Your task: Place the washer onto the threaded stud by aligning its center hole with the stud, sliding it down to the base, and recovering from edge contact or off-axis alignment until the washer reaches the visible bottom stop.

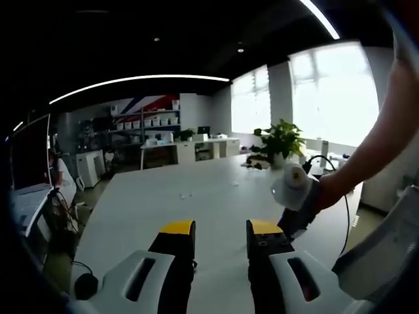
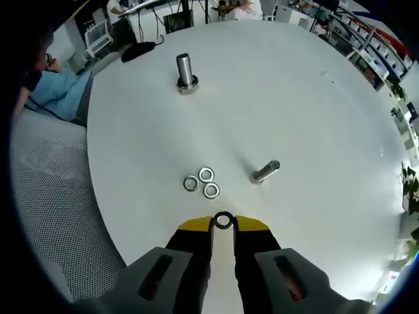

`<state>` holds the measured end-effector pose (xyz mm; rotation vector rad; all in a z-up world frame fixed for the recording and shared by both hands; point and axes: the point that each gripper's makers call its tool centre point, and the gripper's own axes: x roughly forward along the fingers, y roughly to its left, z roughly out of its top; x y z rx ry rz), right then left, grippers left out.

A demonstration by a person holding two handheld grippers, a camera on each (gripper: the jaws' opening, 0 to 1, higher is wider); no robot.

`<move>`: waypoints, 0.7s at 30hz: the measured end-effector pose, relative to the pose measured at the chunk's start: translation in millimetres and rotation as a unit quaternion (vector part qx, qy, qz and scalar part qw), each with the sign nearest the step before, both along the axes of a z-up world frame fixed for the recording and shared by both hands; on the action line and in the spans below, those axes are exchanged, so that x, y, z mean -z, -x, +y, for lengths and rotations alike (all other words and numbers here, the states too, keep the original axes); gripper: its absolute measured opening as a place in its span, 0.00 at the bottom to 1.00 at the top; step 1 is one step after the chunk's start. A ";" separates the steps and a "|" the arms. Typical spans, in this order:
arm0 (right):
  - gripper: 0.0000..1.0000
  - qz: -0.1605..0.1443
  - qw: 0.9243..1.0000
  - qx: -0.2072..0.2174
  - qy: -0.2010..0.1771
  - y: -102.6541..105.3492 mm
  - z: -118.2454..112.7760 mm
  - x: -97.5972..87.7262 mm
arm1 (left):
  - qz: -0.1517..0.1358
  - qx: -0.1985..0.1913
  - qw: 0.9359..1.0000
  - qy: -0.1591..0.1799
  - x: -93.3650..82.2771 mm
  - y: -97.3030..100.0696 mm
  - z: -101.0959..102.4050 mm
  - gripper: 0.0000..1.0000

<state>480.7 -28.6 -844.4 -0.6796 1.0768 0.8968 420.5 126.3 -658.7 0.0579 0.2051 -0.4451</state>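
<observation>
Left gripper (image 1: 220, 230): jaws parted with clear table between the yellow tips, carrying nothing. It points level across the white table (image 1: 196, 196) toward the far shelves, idling away from the work, presumably so the other hand has room.

Person's arm (image 1: 373, 150): enters the left gripper view from two o'clock and ends at a pale, blurred fitting (image 1: 292, 185) at about three o'clock. Likely the hand carrying the other tool; detail too soft to say more.

Potted plant (image 1: 281, 139): far table edge, one o'clock in that view.

Right gripper (image 2: 223, 221): clamped on a washer (image 2: 223, 220), pinched by its rim between the yellow tips so the centre hole stays open and faces forward. In my judgement that grip leaves the hole free to drop over a stud.

Three loose washers (image 2: 201, 182): flat on the table (image 2: 314, 118), clustered just beyond the jaw tips at eleven o'clock, touching or nearly so. Spare stock.

Upright stud (image 2: 184, 72): stands on its wider base at eleven o'clock, well apart from the held washer, shaft bare. Probably the target; the approach and alignment are not yet begun.

Lying bolt (image 2: 264, 172): on its side at one o'clock, near the spares, unusable for stacking as it lies.

Mesh chair (image 2: 59, 196): off the table edge at nine o'clock.
</observation>
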 end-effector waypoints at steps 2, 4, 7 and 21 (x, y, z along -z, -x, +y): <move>0.13 -0.003 1.000 0.001 0.000 -3.9 -1.4 -2.3 | 0.000 0.000 1.000 0.001 -0.1 -0.2 0.3 0.29; 0.13 -0.006 1.000 0.002 0.001 -7.7 -2.9 -5.7 | 0.000 -0.001 1.000 0.001 0.0 -0.4 0.8 0.29; 0.13 -0.009 1.000 0.004 0.001 -12.4 -3.7 -9.9 | 0.001 -0.001 1.000 0.002 0.4 -0.3 0.9 0.29; 0.13 -0.022 1.000 0.000 0.005 -30.8 -0.4 -29.5 | 0.001 -0.001 1.000 0.004 -0.1 -0.6 1.0 0.29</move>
